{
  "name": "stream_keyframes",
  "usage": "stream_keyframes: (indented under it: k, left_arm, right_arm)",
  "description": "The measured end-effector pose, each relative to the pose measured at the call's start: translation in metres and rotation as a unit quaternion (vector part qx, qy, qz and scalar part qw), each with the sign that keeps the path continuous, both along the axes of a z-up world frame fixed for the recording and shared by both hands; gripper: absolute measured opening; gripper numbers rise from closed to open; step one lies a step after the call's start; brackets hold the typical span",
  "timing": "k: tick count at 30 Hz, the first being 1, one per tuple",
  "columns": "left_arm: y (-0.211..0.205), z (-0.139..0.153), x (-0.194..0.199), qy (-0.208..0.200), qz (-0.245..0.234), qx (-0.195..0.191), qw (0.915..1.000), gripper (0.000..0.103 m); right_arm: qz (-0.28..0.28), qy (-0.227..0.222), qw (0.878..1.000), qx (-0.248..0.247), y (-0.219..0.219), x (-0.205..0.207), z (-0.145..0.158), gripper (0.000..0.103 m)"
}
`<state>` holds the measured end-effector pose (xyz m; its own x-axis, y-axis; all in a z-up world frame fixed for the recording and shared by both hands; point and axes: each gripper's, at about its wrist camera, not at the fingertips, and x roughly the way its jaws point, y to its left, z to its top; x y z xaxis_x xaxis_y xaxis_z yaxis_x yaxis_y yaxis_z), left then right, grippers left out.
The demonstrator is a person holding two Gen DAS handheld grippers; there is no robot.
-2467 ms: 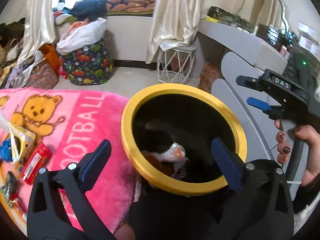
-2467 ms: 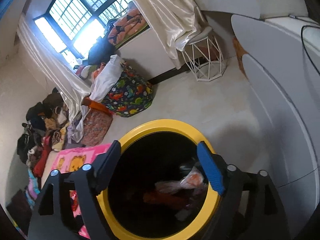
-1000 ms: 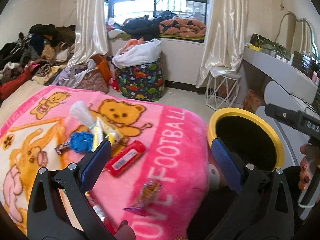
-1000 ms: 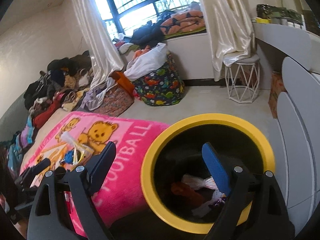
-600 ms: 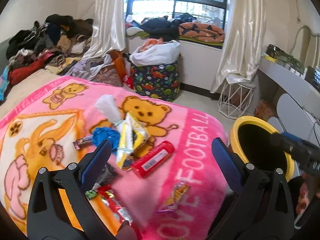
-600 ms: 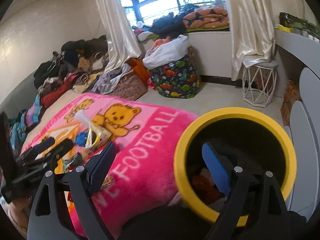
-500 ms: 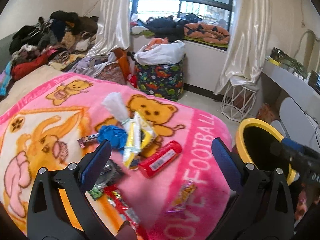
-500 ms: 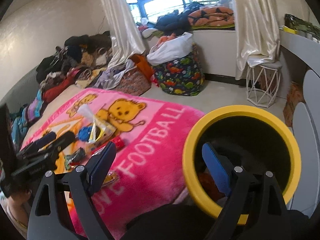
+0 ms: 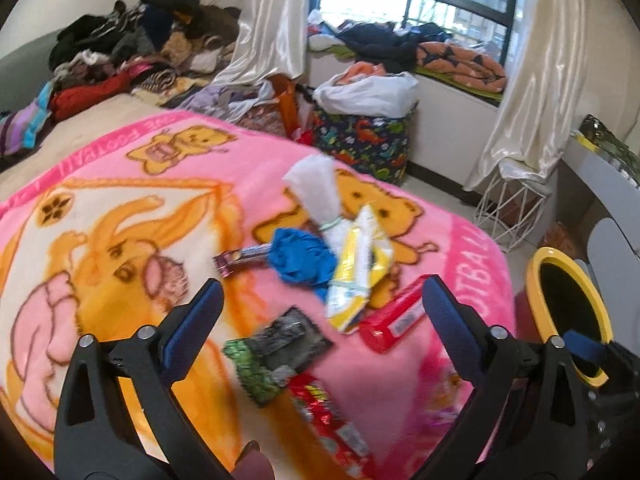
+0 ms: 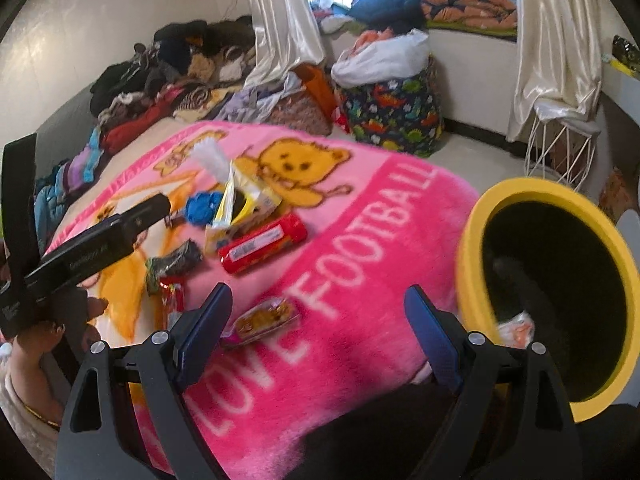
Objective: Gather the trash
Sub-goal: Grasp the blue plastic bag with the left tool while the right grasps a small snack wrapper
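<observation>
Left wrist: left gripper (image 9: 320, 312) hanging wide open, empty, over wrappers (image 9: 280, 354) on blanket (image 9: 100, 216) | right wrist: right gripper (image 10: 316, 328) gaping open, holding nothing, near snack pack (image 10: 266, 318) | red tube (image 10: 262, 244) lying mid-blanket | bin (image 10: 520, 196) sitting beside blanket, trash (image 10: 516, 330) inside
</observation>
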<state>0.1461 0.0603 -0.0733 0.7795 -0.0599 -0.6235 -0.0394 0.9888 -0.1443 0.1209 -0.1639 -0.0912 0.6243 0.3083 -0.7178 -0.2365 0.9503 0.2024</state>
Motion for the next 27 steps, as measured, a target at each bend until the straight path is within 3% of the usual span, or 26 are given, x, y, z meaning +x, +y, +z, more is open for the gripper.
stream_keyframes:
  k: [9,16,20,22,24,27]
  left_arm:
    - [0.026,-0.019,0.023,0.037,0.015,-0.027,0.9988,0.061]
    - [0.031,-0.032,0.049,0.069,0.015,-0.063,0.9955,0.045]
    - [0.031,-0.041,0.064,0.088,0.014,-0.076,0.9931,0.041]
    - [0.031,-0.044,0.069,0.095,0.014,-0.081,0.9921,0.034]
    - [0.029,-0.046,0.074,0.100,0.012,-0.085,0.9913,0.025]
    - [0.028,-0.049,0.078,0.106,0.010,-0.092,0.9901,0.013]
  right_arm:
    - [-0.003,0.040,0.999,0.013,0.019,0.020,-0.017,0.085]
    - [-0.009,0.106,0.994,0.015,0.031,0.035,-0.048,0.080]
    - [-0.011,0.149,0.988,0.036,0.030,0.037,-0.069,0.057]
    - [-0.011,0.147,0.988,0.054,0.025,0.037,-0.067,0.047]
    - [-0.007,0.146,0.987,0.065,0.023,0.036,-0.067,0.029]
    - [-0.002,0.143,0.988,0.066,0.021,0.033,-0.065,0.027]
